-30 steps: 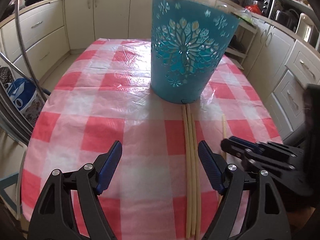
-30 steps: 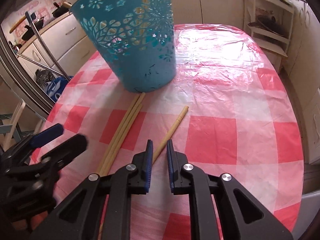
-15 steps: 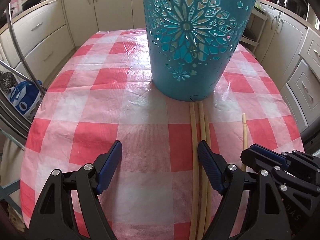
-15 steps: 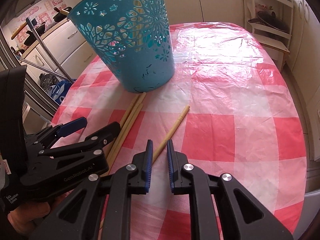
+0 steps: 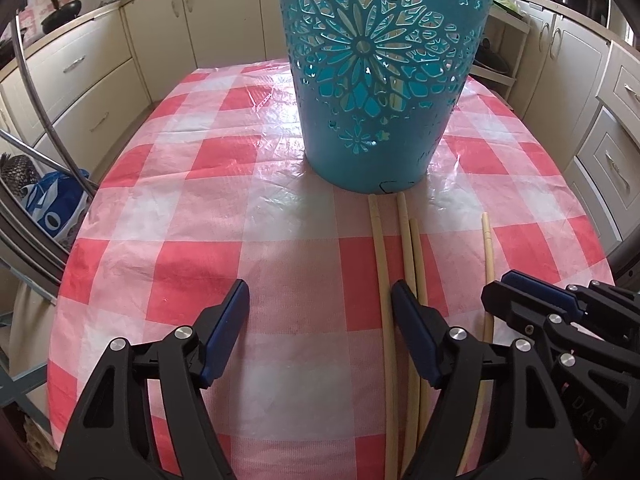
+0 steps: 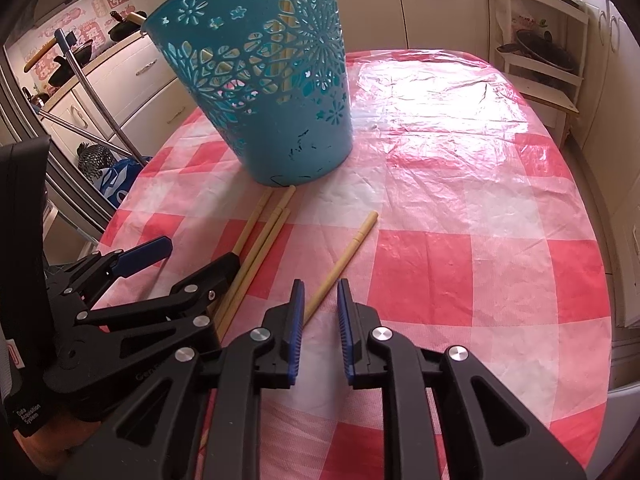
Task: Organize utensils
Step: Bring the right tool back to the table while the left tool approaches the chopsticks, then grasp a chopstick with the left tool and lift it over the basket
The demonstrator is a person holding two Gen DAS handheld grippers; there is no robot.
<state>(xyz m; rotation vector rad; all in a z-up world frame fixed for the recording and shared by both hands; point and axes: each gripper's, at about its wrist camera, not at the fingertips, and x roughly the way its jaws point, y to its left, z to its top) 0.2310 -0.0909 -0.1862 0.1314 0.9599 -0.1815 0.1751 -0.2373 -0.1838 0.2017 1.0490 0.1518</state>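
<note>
A teal cut-out basket (image 5: 380,80) (image 6: 272,100) stands on the red-and-white checked tablecloth (image 5: 200,240); pale sticks show inside it through the holes. Three bamboo chopsticks (image 5: 380,280) (image 6: 256,256) lie side by side in front of it. My left gripper (image 5: 320,312) (image 6: 196,254) hangs over them, jaws wide and closing; one chopstick lies just inside its right finger (image 5: 412,320), untouched. A fourth chopstick (image 5: 487,248) (image 6: 348,252) lies apart to the right. My right gripper (image 6: 320,300) (image 5: 496,286) hovers over its near end, jaws narrow and opening, pads off it.
Cream cabinets and drawers (image 5: 80,80) surround the table. A blue bag (image 5: 52,208) and metal bars (image 5: 40,128) stand off the left edge. A white shelf rack (image 6: 540,64) is at the far right. The cloth (image 6: 460,160) to the right of the basket is bare.
The left gripper has tipped and drawn nearer the basket, which now fills more of its view, and its jaws have narrowed a little. The right gripper's jaws have parted slightly.
</note>
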